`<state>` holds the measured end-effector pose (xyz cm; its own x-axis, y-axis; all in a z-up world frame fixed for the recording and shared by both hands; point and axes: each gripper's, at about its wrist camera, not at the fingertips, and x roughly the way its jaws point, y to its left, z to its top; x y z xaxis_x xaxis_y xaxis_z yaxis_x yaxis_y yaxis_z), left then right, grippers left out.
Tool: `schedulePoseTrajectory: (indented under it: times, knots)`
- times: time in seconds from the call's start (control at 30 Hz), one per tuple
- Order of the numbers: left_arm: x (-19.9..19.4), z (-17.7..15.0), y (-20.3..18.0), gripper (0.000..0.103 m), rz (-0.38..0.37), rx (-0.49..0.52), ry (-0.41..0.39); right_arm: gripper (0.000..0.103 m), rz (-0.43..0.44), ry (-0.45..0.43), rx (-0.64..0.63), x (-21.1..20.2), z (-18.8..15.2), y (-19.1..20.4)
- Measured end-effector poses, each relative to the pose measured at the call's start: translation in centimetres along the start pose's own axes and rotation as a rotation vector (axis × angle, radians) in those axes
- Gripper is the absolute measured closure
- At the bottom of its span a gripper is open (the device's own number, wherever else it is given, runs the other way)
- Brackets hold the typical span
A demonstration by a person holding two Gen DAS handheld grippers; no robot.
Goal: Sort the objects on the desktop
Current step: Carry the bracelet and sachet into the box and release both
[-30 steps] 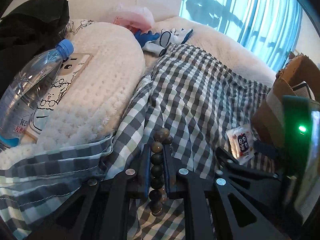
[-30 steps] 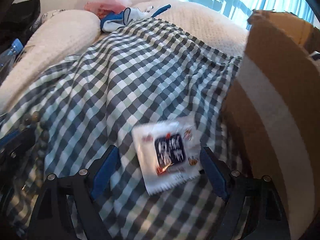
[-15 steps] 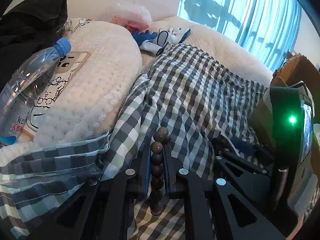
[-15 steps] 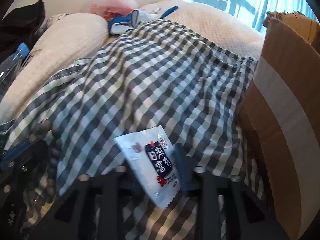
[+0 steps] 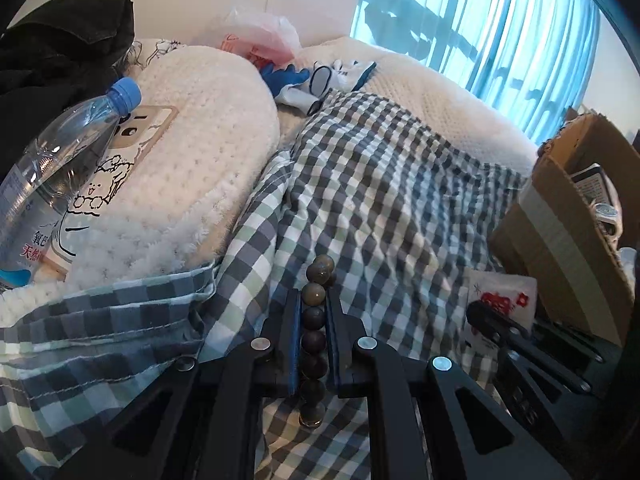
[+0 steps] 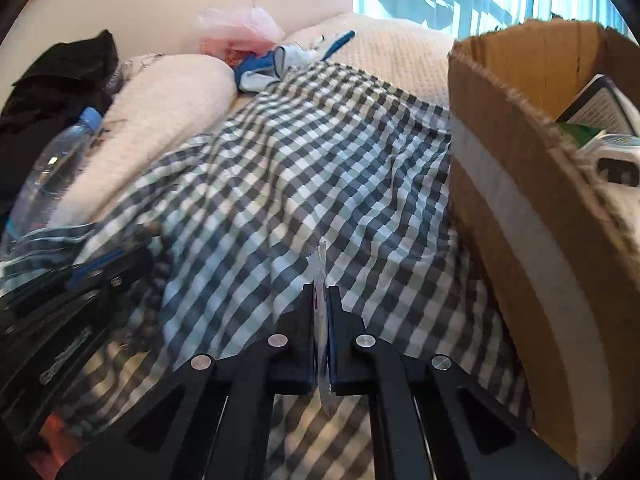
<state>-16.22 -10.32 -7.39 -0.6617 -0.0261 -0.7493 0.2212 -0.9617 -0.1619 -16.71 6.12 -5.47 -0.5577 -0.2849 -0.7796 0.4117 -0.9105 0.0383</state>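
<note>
Between the jaws of the right gripper (image 6: 320, 300) a small white snack packet (image 6: 321, 276) stands on edge, pinched flat; the jaws have just been closing and now press on it from both sides, with its top sticking up past the pads and its lower corner hanging below them. From the left wrist view the same packet (image 5: 502, 300) shows its white face with red print, just beside the foot of the cardboard box.

At the left gripper (image 5: 314, 312) the jaws are nearly together, clamped on a string of dark round beads (image 5: 313, 320) (brownish-olive, glossy) that runs straight up the gap, two or three beads poking out beyond the tips and one hanging below.

Both grippers sit over a grey, white and pale-green checked cloth (image 5: 400, 200) spread across a bed. To the right stands the cardboard box (image 6: 520, 160), open at the top with a pale tape band on its side; a book or card and other items show inside. To the left lies a white fluffy pillow (image 5: 200, 140) with a phone in a cartoon case (image 5: 120, 160) on it and a clear water bottle (image 5: 52, 172) with a blue cap beside that. Farther back are dark clothing (image 5: 68, 40), a pink plastic bag (image 5: 256, 36), blue-and-white fabric (image 5: 312, 80) and blue curtains (image 5: 500, 32).
</note>
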Motion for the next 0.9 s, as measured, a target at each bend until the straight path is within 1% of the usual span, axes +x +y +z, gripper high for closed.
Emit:
schedulePoseTrajectory:
  times: [0.1,0.17,0.3,0.47,0.57,0.67,0.7,0.8,0.9]
  knots:
    - [-1.2,0.1,-0.5,0.092,-0.036,0.006,-0.027,0.099,0.018,-0.031,-0.009,-2.6,0.1,0.4]
    - [-2.2,0.2,-1.0,0.092,-0.043,0.022,-0.049,0.099,0.023,-0.051,-0.023,-4.4,0.4,0.7]
    - [-4.4,0.6,-3.0,0.092,-0.056,0.086,-0.076,0.099,0.044,-0.091,-0.041,-8.0,1.7,0.7]
    - [-8.7,1.6,-6.1,0.092,-0.091,0.160,-0.151,0.099,0.031,-0.150,-0.067,-13.0,2.8,-0.3]
    - [-11.0,2.6,-8.3,0.092,-0.134,0.194,-0.181,0.099,0.018,-0.169,-0.069,-15.3,3.1,-1.9]
    - [-13.0,3.4,-10.5,0.092,-0.164,0.229,-0.215,0.099,-0.034,-0.190,-0.085,-17.7,3.4,-4.1]
    - [-13.7,3.9,-11.4,0.092,-0.184,0.240,-0.226,0.099,-0.048,-0.194,-0.086,-18.3,3.5,-5.0]
    - [-14.7,5.7,-14.1,0.092,-0.261,0.253,-0.232,0.099,-0.085,-0.216,-0.063,-20.0,4.1,-8.1]
    - [-15.2,7.2,-17.6,0.092,-0.306,0.293,-0.242,0.099,-0.109,-0.233,-0.018,-20.1,5.1,-12.1]
